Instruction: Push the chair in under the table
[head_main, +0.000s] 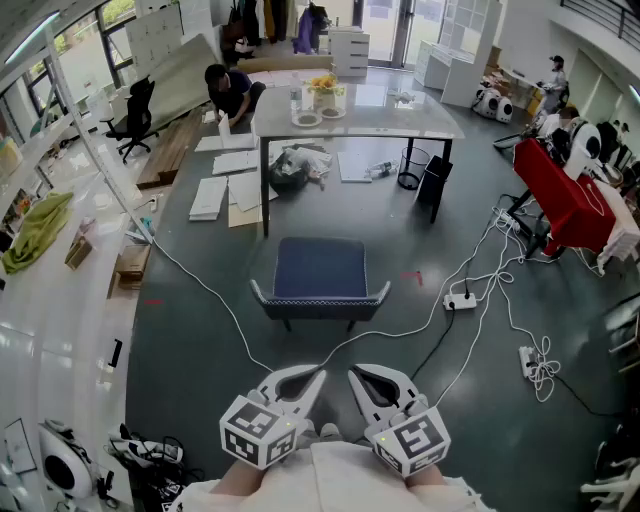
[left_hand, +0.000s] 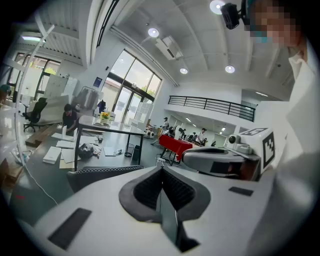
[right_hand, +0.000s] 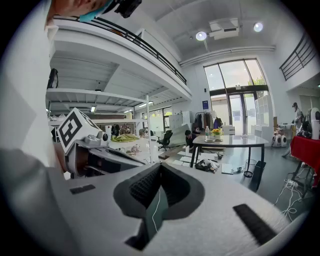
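Though apart from table (head_main: 400, 118), chair (head_main: 320, 268) front toward it, backrest (head_main: 320, 298) crosswise; left claw (head_main: 320, 377), right claw (head_main: 352, 375) closed, empty.

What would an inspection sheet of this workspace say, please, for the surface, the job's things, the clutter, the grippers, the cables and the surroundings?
Surface: dark grey floor, glossy.
Job's things: blue chair stands apart from the white table, backrest toward the grippers; not pushed in.
Clutter: papers and a black bag on the floor by the table; yellow flowers on the table.
Grippers: left gripper and right gripper side by side short of the chair, jaws together, nothing held.
Cables: white cable and power strip beside the chair.
Surroundings: crouching person, red cloth-covered stand.
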